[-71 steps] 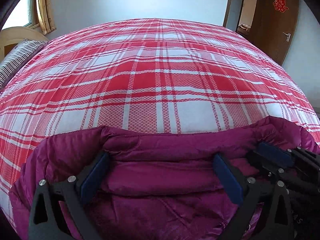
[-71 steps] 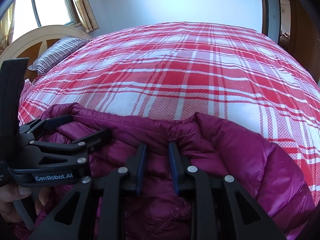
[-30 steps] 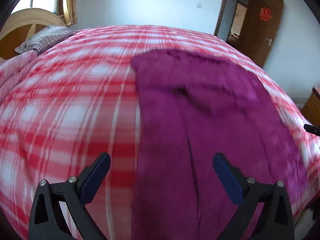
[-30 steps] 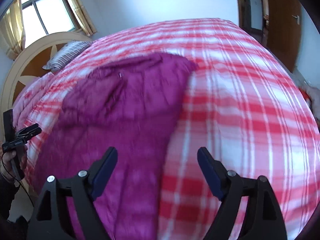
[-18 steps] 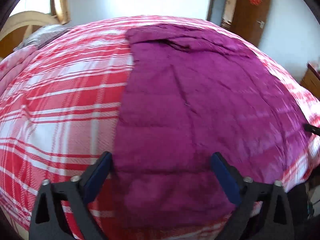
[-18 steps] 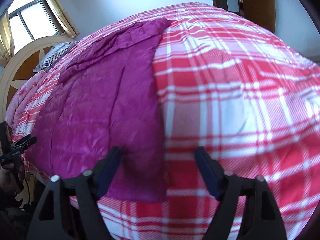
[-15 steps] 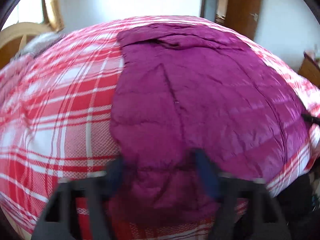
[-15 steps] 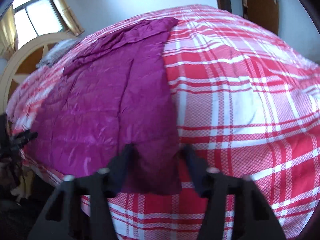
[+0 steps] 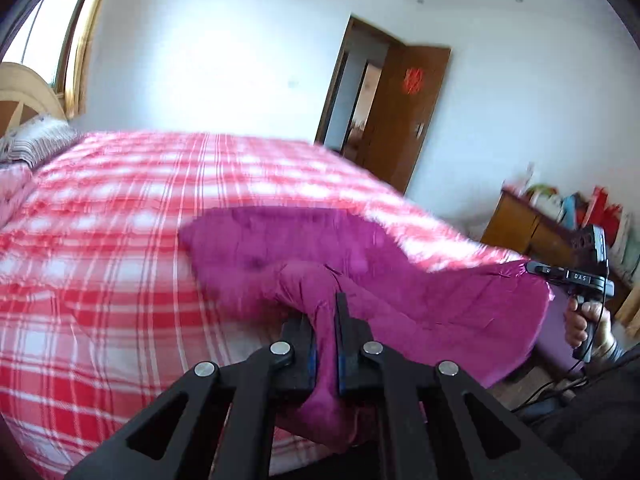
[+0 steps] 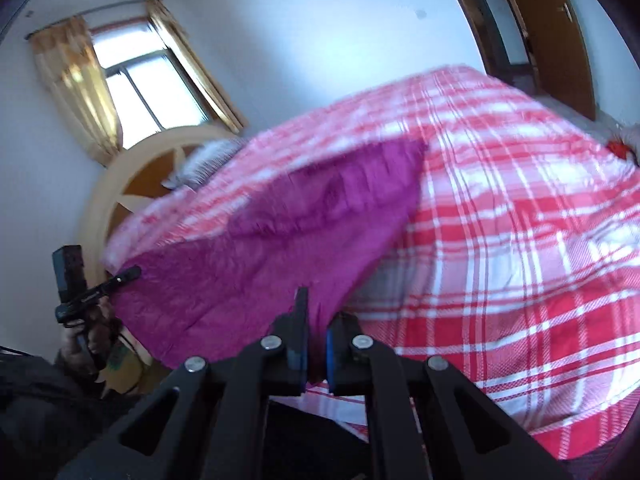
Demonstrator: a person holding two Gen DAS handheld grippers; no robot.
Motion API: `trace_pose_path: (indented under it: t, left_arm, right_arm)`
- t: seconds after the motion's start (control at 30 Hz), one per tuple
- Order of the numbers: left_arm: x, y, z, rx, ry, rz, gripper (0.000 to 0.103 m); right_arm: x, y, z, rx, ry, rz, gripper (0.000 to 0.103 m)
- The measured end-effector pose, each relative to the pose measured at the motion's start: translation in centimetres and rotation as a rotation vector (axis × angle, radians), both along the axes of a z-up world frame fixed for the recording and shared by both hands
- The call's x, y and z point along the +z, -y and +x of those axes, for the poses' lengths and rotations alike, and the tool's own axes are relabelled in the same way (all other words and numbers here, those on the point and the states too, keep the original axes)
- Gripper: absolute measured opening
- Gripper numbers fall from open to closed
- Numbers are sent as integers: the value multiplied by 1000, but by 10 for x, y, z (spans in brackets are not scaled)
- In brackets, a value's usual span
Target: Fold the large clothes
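A magenta puffer jacket (image 9: 392,276) lies across the near edge of the red and white plaid bed (image 9: 120,216). My left gripper (image 9: 326,324) is shut on its near left corner and lifts it off the cover. My right gripper (image 10: 316,328) is shut on the near right corner of the jacket (image 10: 288,232); it also shows in the left wrist view (image 9: 536,268), holding the hem taut. The jacket's far end rests on the bed. Both views are blurred.
A striped pillow (image 9: 36,144) and a curved wooden headboard (image 10: 132,184) are at the bed's left end. An open brown door (image 9: 404,116) is behind the bed. A wooden cabinet (image 9: 532,228) with coloured items stands to the right. A window with yellow curtains (image 10: 132,80) is behind the headboard.
Both grippers were open over the jacket lying flat; they have shut on its near corners and lifted the near hem up off the bed.
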State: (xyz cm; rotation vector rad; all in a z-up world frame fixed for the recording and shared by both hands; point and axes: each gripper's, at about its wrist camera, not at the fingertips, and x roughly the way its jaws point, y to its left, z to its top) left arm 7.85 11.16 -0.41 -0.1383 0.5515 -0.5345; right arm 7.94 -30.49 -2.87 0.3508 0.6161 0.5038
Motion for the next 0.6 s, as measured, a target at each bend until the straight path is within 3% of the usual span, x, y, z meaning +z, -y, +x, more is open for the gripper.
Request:
trace_pose_path:
  t: [0.13,0.27,0.4,0.5,0.6]
  left_arm:
    - [6,-2,43,7,0,6,6]
    - [-12,-4,113,33,-78,-13,6]
    - [-36,-3,189,116,-147,9,11]
    - [-45,-18,234,164,-269,-62,18]
    - [-34,-35,245,205,-251,-111,25]
  right_arm:
    - [38,1,19,-13,105,41,9]
    - [43,-6,103,-58,100,24,9]
    - [28,-11,185,-137,44,-8,8]
    - [6,-7,240,-182,-20,-6,8]
    - [-21,-2,276,-199,-106,-10,8]
